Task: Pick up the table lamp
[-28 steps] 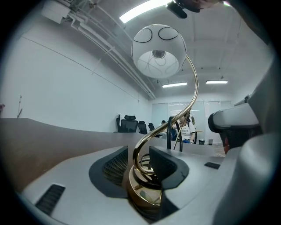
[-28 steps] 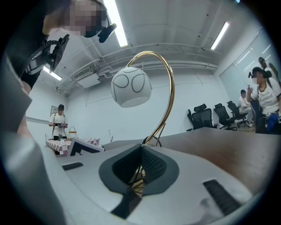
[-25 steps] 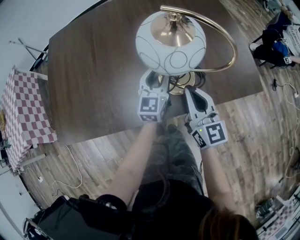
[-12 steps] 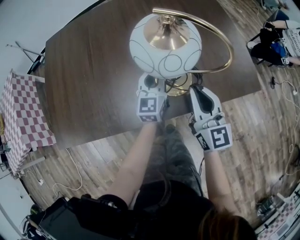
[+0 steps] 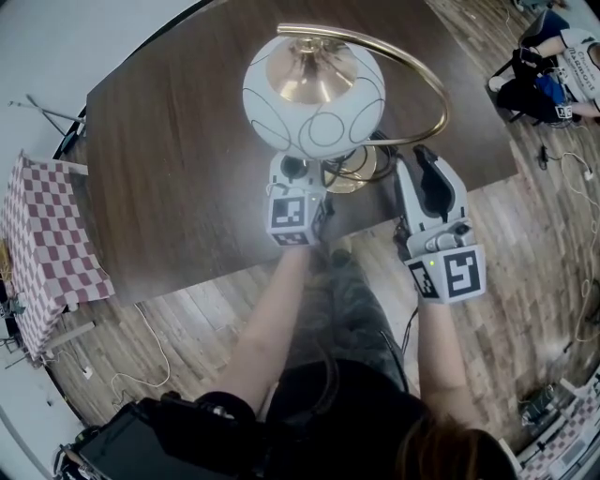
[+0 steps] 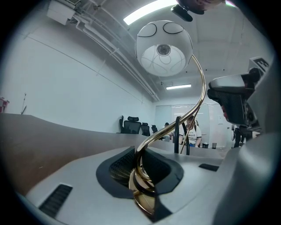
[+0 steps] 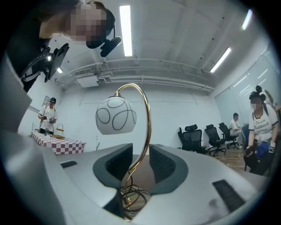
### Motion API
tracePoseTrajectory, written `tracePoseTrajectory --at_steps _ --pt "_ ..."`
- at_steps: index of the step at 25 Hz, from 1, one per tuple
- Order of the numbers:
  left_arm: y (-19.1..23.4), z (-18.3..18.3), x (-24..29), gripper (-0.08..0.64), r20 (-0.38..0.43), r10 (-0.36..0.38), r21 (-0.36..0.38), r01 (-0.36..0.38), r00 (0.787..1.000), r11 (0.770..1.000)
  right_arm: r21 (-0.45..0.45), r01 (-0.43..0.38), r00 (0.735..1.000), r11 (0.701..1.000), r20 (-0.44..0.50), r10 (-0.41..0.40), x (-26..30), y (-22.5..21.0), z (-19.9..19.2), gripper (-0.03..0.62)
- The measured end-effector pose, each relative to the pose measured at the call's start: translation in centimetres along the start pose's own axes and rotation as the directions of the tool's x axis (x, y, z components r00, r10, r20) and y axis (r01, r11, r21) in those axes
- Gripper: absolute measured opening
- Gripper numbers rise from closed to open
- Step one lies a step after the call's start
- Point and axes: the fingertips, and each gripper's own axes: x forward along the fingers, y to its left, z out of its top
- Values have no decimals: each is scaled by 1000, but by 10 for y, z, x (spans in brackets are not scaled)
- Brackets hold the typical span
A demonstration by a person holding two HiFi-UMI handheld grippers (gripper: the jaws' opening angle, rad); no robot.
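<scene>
Right hand-held gripper (image 5: 427, 161) backed off, opening empty — table lamp (image 5: 314, 94) base half-hidden.

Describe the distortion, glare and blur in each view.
Head view: fisheye bends the table edges, and the table lamp glints on its brass cap. Left gripper view: dark vignetted corners, a ceiling light strip blown out, the brass stem close up slightly soft. Right gripper view: same vignette, bright ceiling strips, mosaic patches over faces.

Dark wooden table (image 5: 169, 159) on a wood-plank floor (image 5: 525, 244); a red-and-white checked table (image 5: 42, 244) beyond its left edge, with a loose cable (image 5: 153, 339) on the floor nearby. White walls (image 6: 66, 79), ceiling strip lights (image 7: 125, 30), black office chairs (image 7: 192, 137).
</scene>
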Motion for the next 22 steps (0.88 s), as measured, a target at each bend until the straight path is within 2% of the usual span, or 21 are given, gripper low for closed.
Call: tracePoseTrajectory --at_steps 9,16,22 --pt "-1 0 4 35 -2 6 -20 -6 1000 1000 -45 11 996 999 86 -7 9 -10 42 124" --pt "0 -1 7 35 -7 3 -20 -3 1000 1000 -97 -11 993 995 118 23 22 -10 68 123" --pt "-1 -2 9 35 -13 -7 -8 7 1000 1000 -93 -28 991 995 128 40 32 -9 80 123"
